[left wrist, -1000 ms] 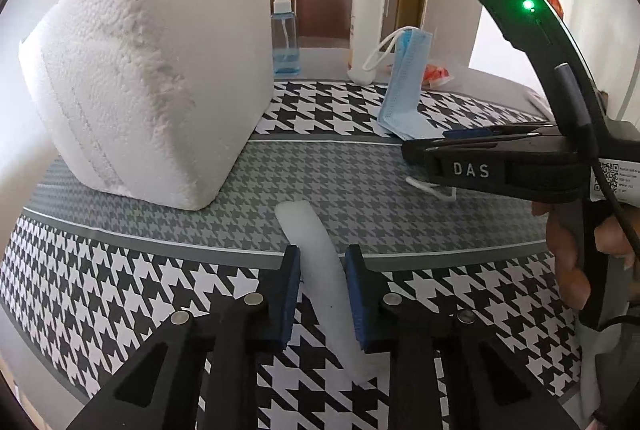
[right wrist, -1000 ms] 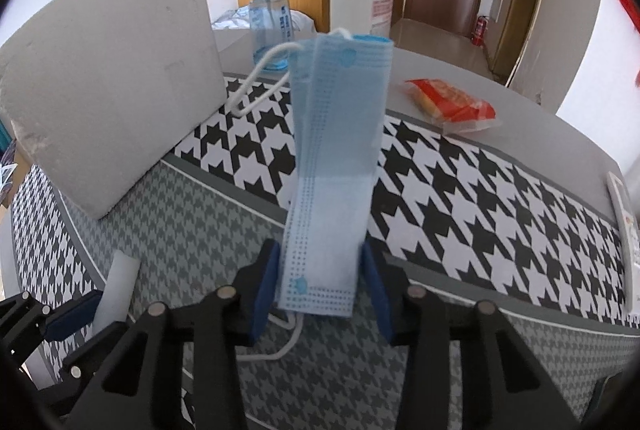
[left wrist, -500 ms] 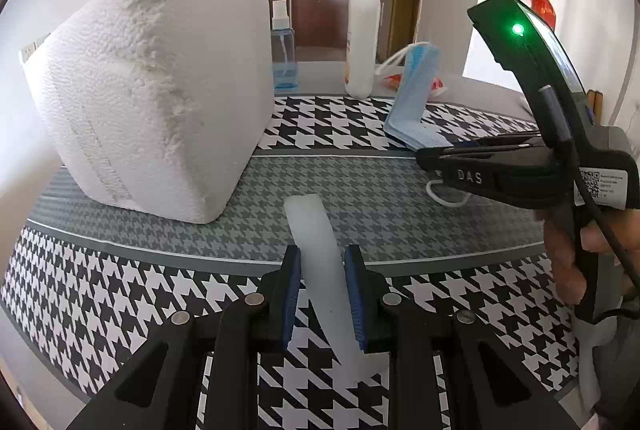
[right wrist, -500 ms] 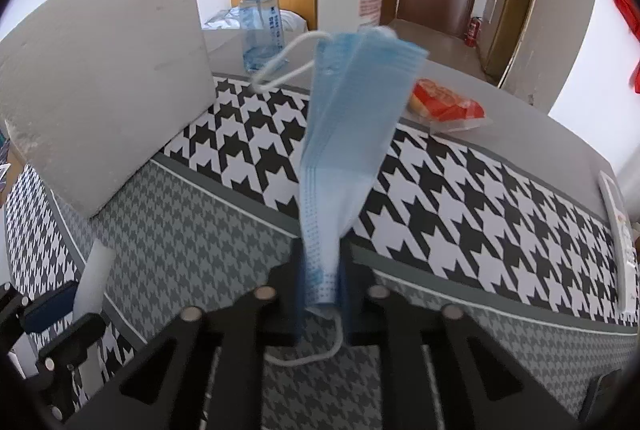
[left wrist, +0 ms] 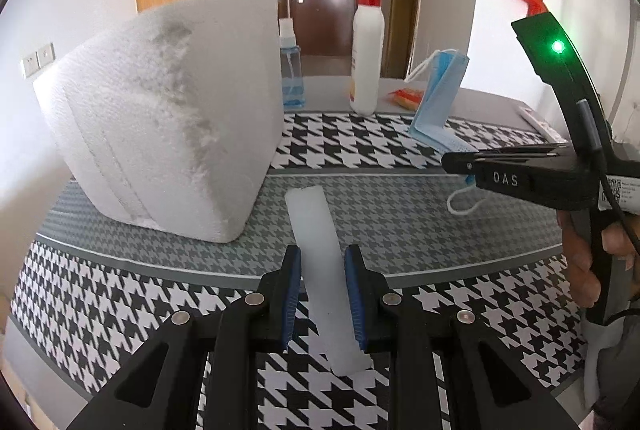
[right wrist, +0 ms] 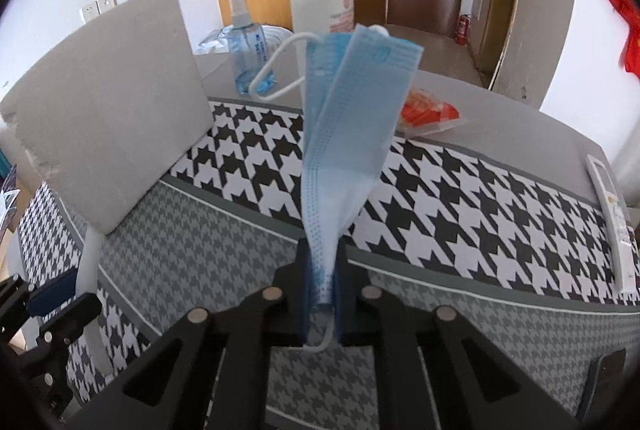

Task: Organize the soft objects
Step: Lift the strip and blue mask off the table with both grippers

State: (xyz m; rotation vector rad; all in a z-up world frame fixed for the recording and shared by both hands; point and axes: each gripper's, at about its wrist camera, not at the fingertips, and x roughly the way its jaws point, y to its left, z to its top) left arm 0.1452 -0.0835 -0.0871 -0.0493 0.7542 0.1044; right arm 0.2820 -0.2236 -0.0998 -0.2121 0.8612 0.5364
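My left gripper [left wrist: 322, 262] is shut on a white foam strip [left wrist: 320, 254] and holds it above the houndstooth cloth [left wrist: 400, 214]. The strip sticks out forward between the blue pads. My right gripper [right wrist: 322, 262] is shut on a folded blue face mask [right wrist: 348, 118] that stands up from the jaws, its white ear loop hanging free. In the left wrist view the right gripper [left wrist: 460, 160] holds the mask [left wrist: 438, 98] at the right. The left gripper [right wrist: 60, 294] with the strip [right wrist: 90, 266] shows at the lower left of the right wrist view.
A big white foam block [left wrist: 168, 126] stands on the cloth at the left; it also shows in the right wrist view [right wrist: 108, 118]. A lotion pump bottle [left wrist: 367, 58], a spray bottle [left wrist: 291, 74] and an orange packet [right wrist: 428, 112] stand behind. A remote [right wrist: 614, 218] lies at the right.
Both grippers have risen from the cloth. The right jaws closed fully on the mask and lifted it. The left gripper lifted the foam strip.
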